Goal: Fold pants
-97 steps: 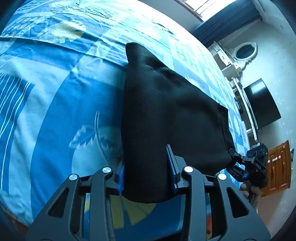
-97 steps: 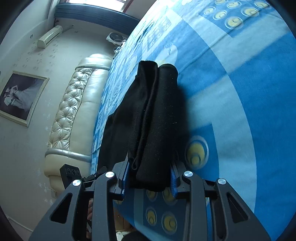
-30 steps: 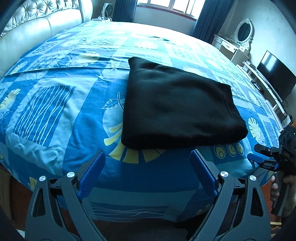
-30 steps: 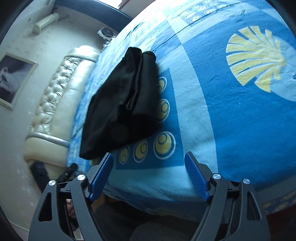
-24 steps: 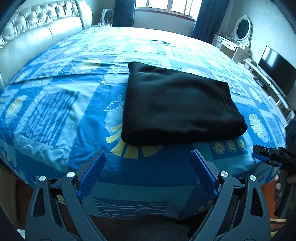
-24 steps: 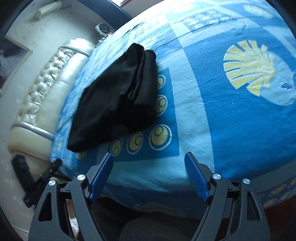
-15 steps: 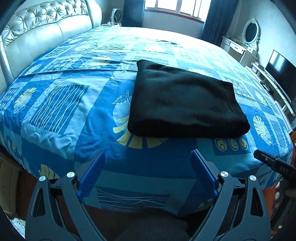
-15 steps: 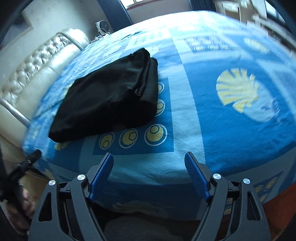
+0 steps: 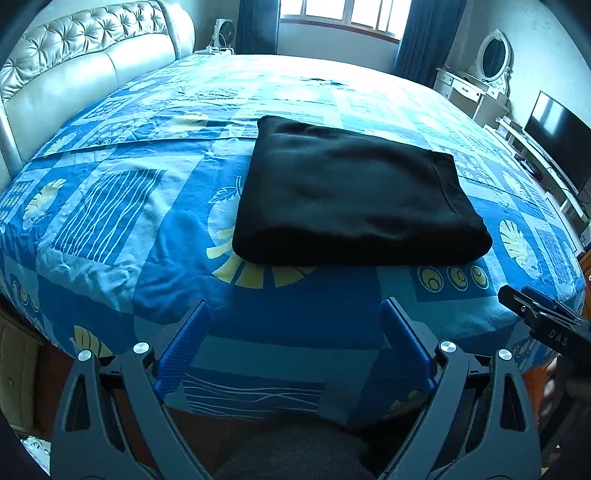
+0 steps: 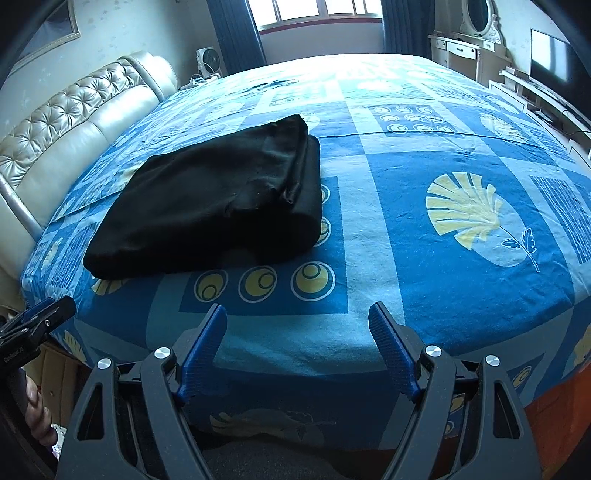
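Pants (image 9: pixel 354 199): plain black, no pattern. Bed (image 9: pixel 110 206) cover: blue patchwork in dark and pale blocks, with white stripes, pale yellow shells, leaves and ringed circles; circles run along the near edge. Headboard (image 9: pixel 85 62): cream, tufted. Curtains (image 10: pixel 236 33): dark blue. Tool pads (image 9: pixel 184 343): blue on black frames.

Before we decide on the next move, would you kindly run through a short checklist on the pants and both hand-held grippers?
1. Black pants folded into a compact rectangle: ok.
2. Pants lying fully on the bed, away from its edge: ok.
3. Left hand-held gripper open and free of fabric: ok.
4. Right hand-held gripper open and free of fabric: ok.
5. Layers aligned at the side edge: not ok, slightly uneven.
6. Underside smooth: cannot tell.
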